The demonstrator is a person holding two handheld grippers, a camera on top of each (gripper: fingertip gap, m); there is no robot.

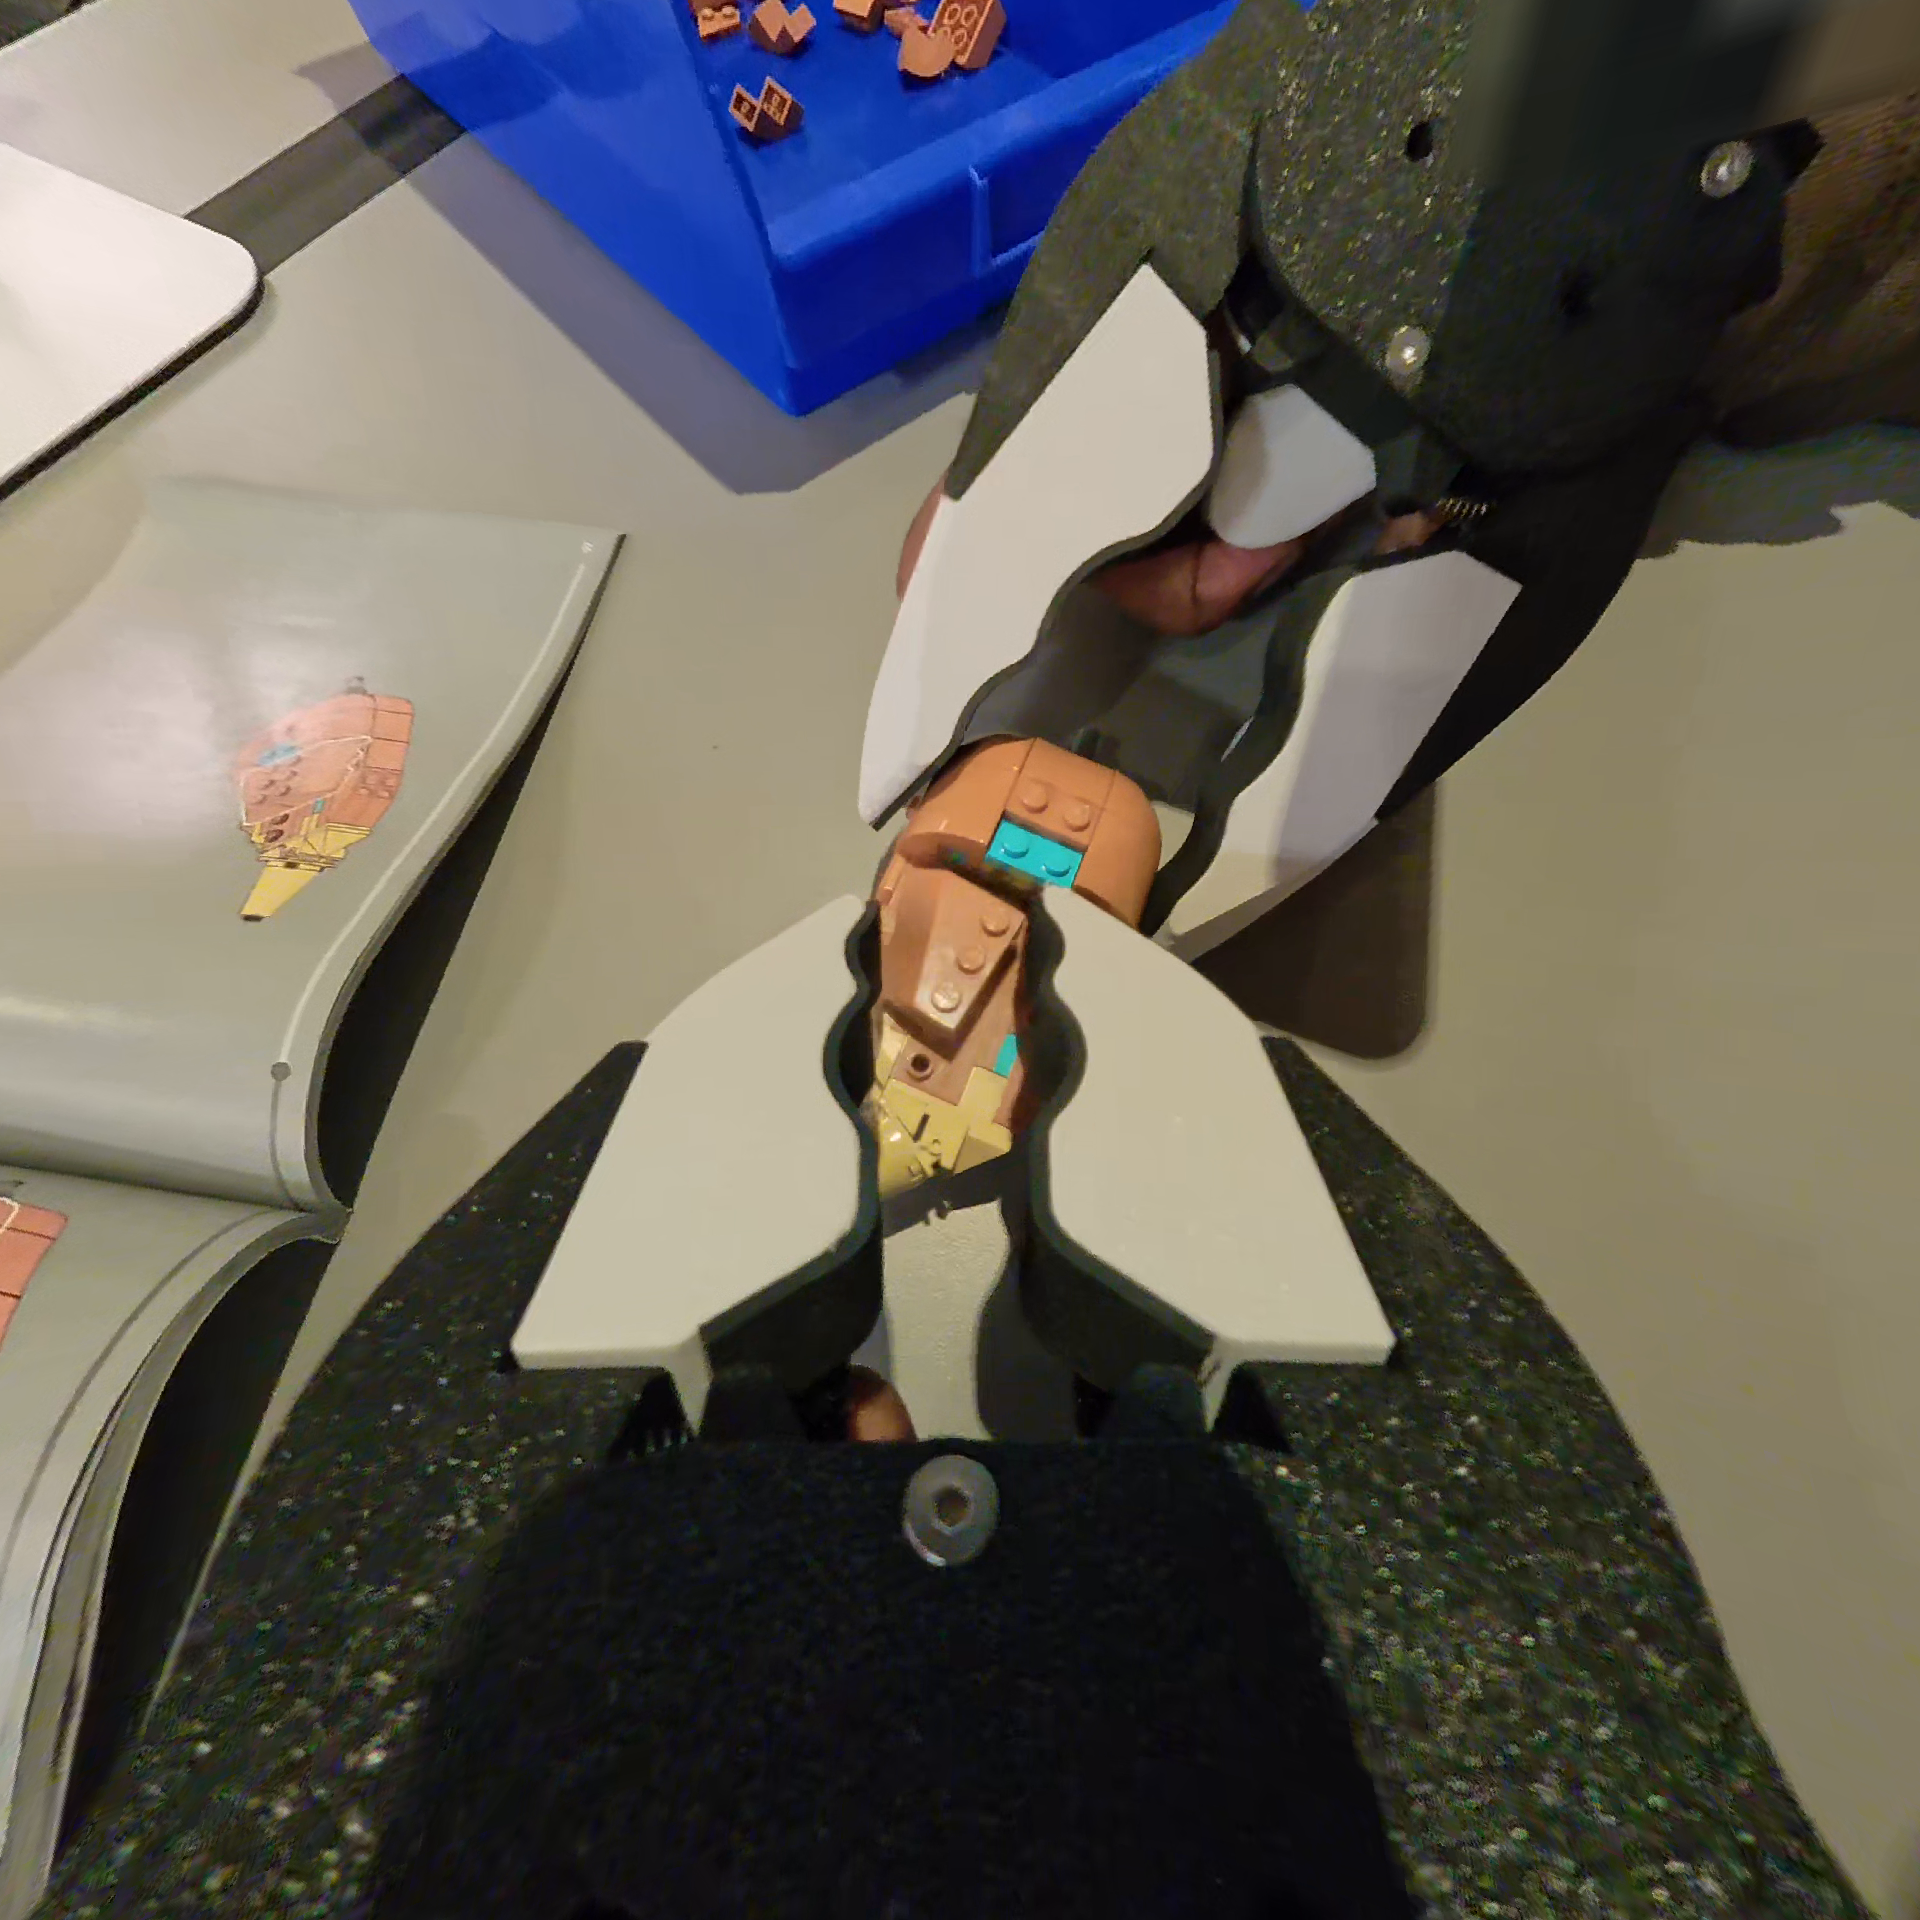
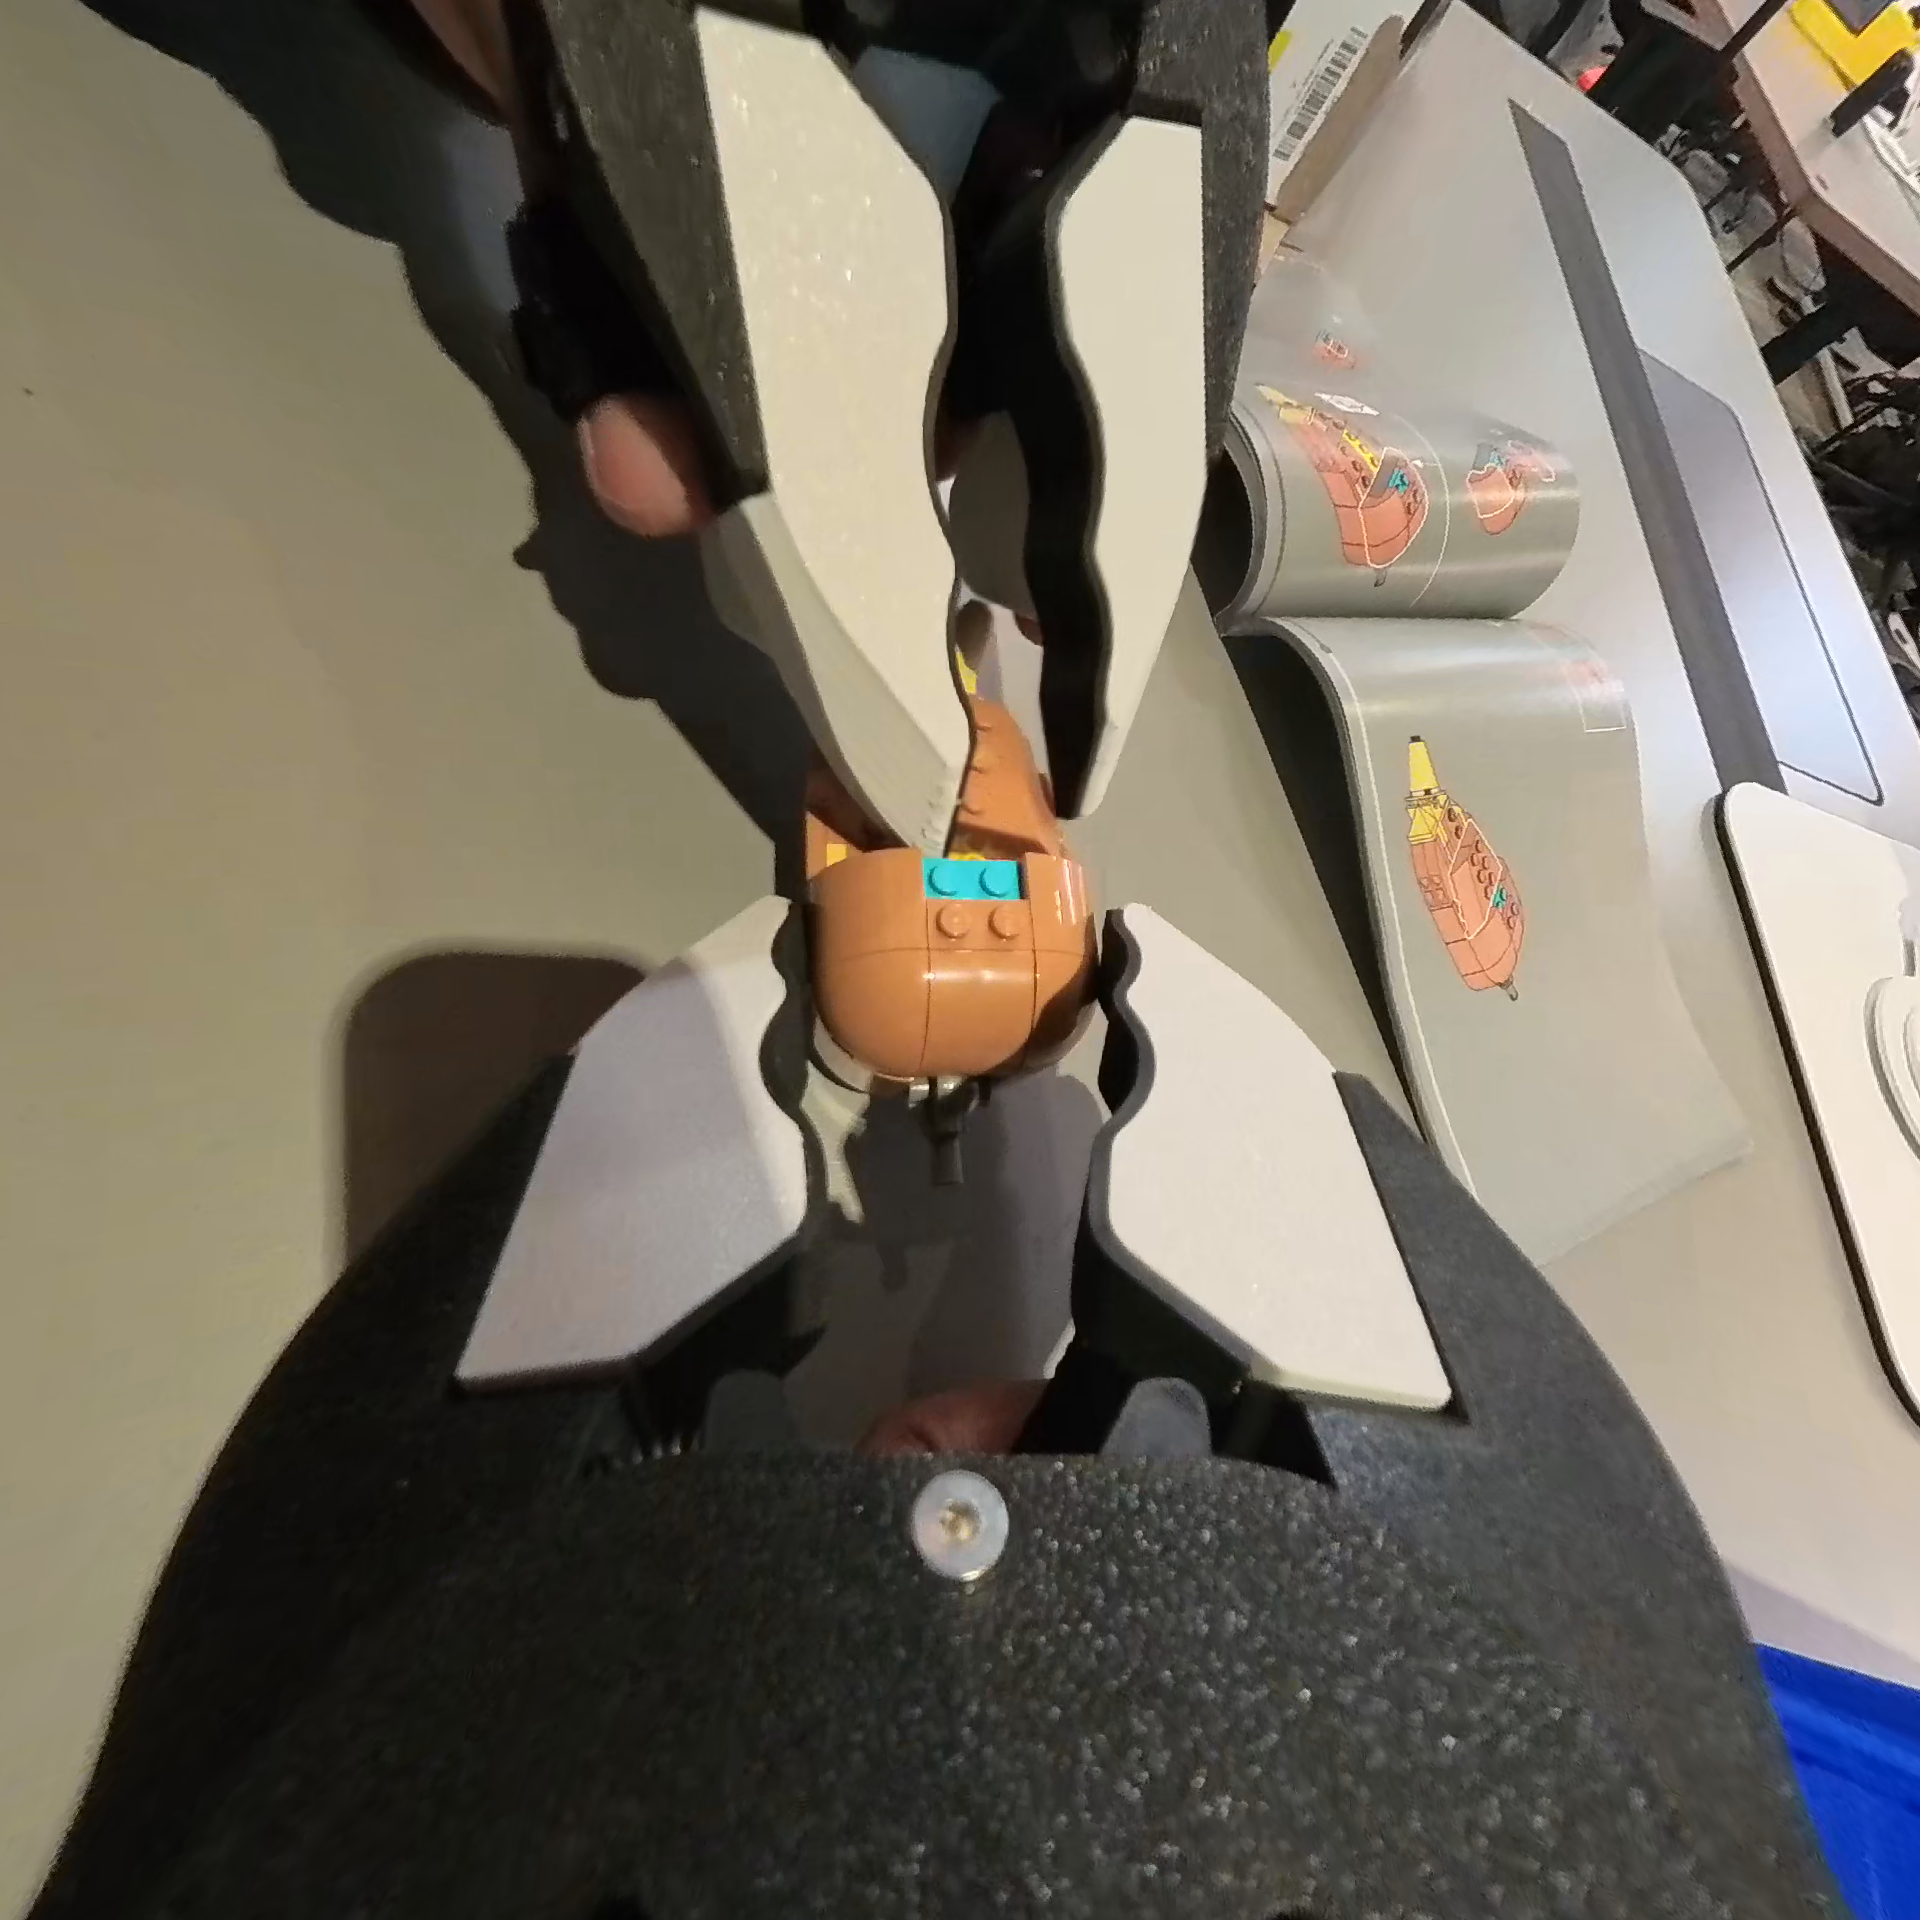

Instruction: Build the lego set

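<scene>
Lego ship model [image 1: 997, 935], brown with teal and tan bricks, is held above the grey table [image 1: 1662, 1143] between both tools; the left gripper [image 1: 961, 997] is pinched on its tan-tipped end, the right gripper [image 2: 951, 977] apparently clamped around the rounded hull; opposed pulling or twisting could split the sections; both tools point toward each other.

Grey table [image 1: 644, 436]: blue bin [image 1: 894, 270], open booklet [image 1: 291, 748], perhaps a pad [image 1: 94, 291].
</scene>
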